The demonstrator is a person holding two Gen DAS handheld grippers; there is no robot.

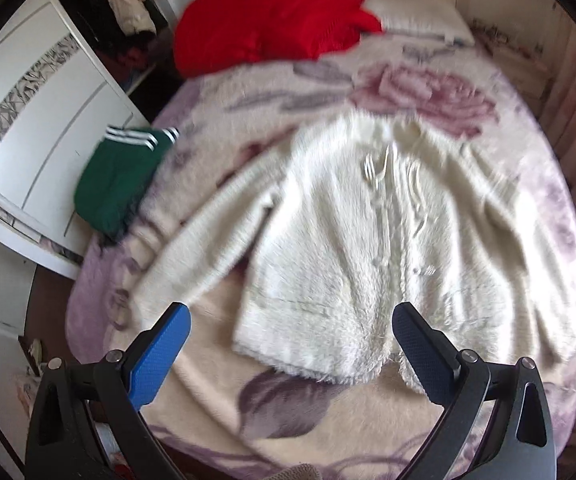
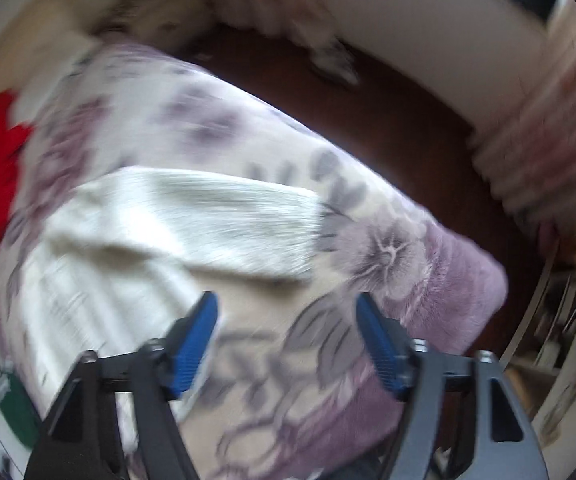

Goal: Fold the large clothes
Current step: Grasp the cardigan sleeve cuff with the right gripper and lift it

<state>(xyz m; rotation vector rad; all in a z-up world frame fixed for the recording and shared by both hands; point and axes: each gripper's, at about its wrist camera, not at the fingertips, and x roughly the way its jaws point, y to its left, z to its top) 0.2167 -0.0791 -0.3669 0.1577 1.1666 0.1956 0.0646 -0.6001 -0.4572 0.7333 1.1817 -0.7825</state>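
Blue-padded fingers (image 1: 160,352) of the left gripper (image 1: 288,344) fill the bottom of the left wrist view, spread wide with nothing between them, tilted steeply down over the lower hem of a fluffy white cardigan (image 1: 352,220). Its jaws straddle the hem from above without touching it.

Over on the right wrist view, the right gripper (image 2: 286,344) also stands partly open and empty, hanging above the floral blanket (image 2: 256,360) near the bed's corner, with the white cardigan (image 2: 160,224) just ahead of its left finger; that picture is heavily blurred.

Laid front-up across the middle of the blanket (image 1: 308,400), the cardigan is spread nearly flat, collar toward the far end, buttons running down the centre, one sleeve stretched out diagonally toward the near left edge. A green garment with white stripes (image 1: 120,176) hangs at the bed's left edge, and a red garment (image 1: 272,16) lies heaped at the far end.
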